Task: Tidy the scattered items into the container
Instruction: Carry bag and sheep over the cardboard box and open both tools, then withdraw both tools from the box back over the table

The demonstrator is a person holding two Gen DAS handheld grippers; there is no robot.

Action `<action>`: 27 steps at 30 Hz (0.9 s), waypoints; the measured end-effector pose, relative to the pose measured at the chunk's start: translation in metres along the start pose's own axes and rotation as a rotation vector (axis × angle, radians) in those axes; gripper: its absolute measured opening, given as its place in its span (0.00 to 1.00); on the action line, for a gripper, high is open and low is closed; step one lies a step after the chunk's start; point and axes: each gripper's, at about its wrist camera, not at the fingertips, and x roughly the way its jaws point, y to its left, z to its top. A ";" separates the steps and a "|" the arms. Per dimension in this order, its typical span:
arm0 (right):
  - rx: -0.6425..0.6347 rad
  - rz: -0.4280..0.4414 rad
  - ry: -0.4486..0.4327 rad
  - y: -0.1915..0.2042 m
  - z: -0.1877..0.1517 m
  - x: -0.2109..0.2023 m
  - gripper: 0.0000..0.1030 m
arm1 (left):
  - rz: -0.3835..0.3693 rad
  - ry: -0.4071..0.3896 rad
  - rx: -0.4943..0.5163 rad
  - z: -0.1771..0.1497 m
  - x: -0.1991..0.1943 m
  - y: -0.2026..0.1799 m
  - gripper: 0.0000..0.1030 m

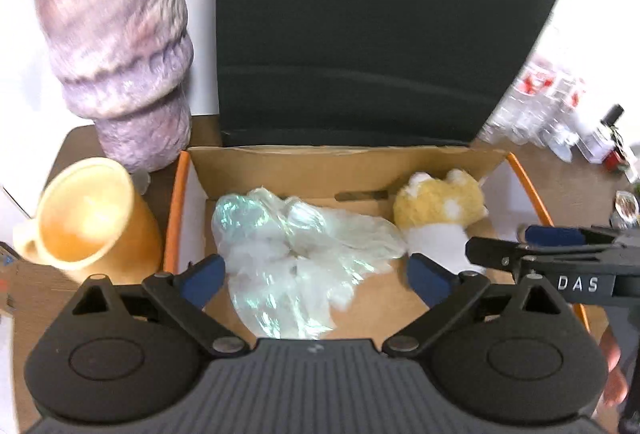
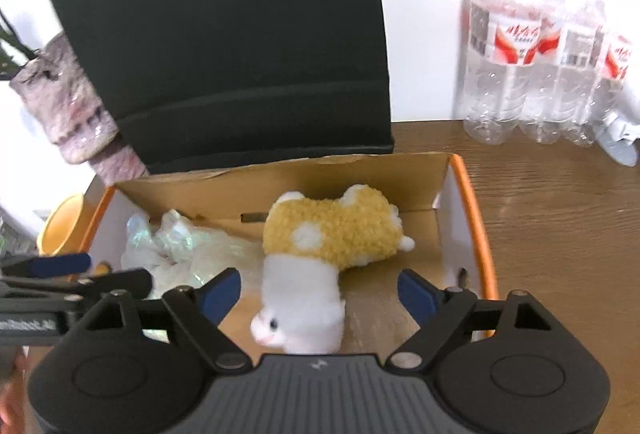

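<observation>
An open cardboard box with an orange rim stands on the brown table, its black lid upright behind. Inside lie a crumpled iridescent plastic bag on the left and a yellow-and-white plush toy on the right. My left gripper is open above the bag, holding nothing. My right gripper is open around the plush's white part, not closed on it. The right gripper shows from the side in the left wrist view.
A purple textured plant pot and a yellow mug stand left of the box. A pack of water bottles stands at the back right. A small dark bottle stands far right.
</observation>
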 end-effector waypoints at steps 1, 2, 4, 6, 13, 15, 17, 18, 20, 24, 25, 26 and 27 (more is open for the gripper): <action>-0.003 -0.003 0.008 0.001 -0.002 -0.007 0.83 | 0.007 0.006 0.006 0.000 -0.006 -0.001 0.97; -0.004 -0.005 0.018 0.001 -0.004 -0.014 0.85 | 0.014 0.012 0.011 0.000 -0.012 -0.003 0.97; -0.015 -0.011 0.046 0.002 -0.011 -0.027 0.86 | 0.024 0.028 0.009 -0.004 -0.026 -0.007 0.97; -0.032 -0.016 0.055 0.002 -0.020 -0.042 0.86 | 0.037 0.035 0.002 -0.010 -0.041 -0.012 0.98; -0.063 -0.015 0.040 -0.001 -0.055 -0.095 0.88 | 0.053 0.033 -0.010 -0.039 -0.077 -0.029 0.99; -0.067 -0.013 0.034 -0.002 -0.064 -0.108 0.88 | 0.055 0.038 -0.002 -0.048 -0.084 -0.037 0.99; -0.064 -0.016 0.033 -0.003 -0.071 -0.118 0.88 | 0.046 0.039 0.003 -0.055 -0.092 -0.043 0.99; -0.060 -0.018 0.033 -0.003 -0.075 -0.123 0.88 | 0.042 0.040 0.006 -0.059 -0.096 -0.047 0.99; -0.060 -0.018 0.031 -0.001 -0.081 -0.134 0.88 | 0.036 0.019 0.011 -0.065 -0.108 -0.052 0.99; -0.072 -0.002 0.022 0.009 -0.094 -0.157 0.88 | 0.038 -0.036 0.023 -0.077 -0.135 -0.060 1.00; -0.076 0.004 0.020 0.012 -0.098 -0.163 0.88 | 0.037 -0.046 0.022 -0.081 -0.140 -0.062 1.00; -0.078 0.005 0.018 0.015 -0.101 -0.167 0.88 | 0.036 -0.048 0.019 -0.085 -0.144 -0.062 1.00; -0.076 0.002 0.016 0.016 -0.105 -0.171 0.88 | 0.033 -0.047 0.016 -0.089 -0.148 -0.063 1.00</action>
